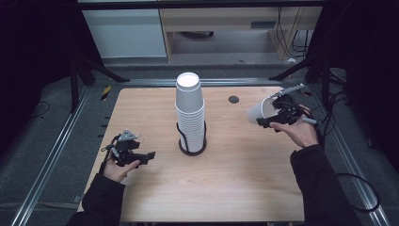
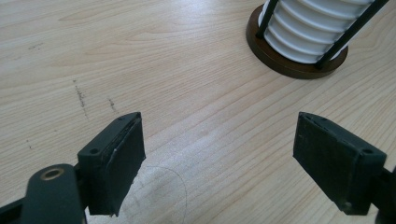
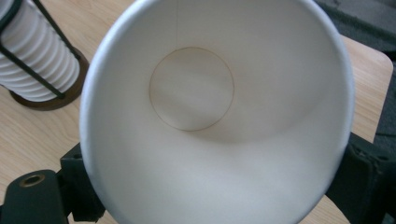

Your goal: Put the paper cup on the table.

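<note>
Meanwhile, the right claw (image 1: pixel 272 117) is clamping a smooth white paper cup (image 1: pixel 259 112) near the wooden bench's (image 1: pixel 226 188) right edge; the left claw (image 1: pixel 143 157) is gaping apart.

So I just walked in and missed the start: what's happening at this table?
A person is working with hand-held tongs. The right tongs grip a single white paper cup, held on its side above the table. The left tongs are open and empty. A tall stack of cups stands upside down in a wire holder mid-table.
</note>
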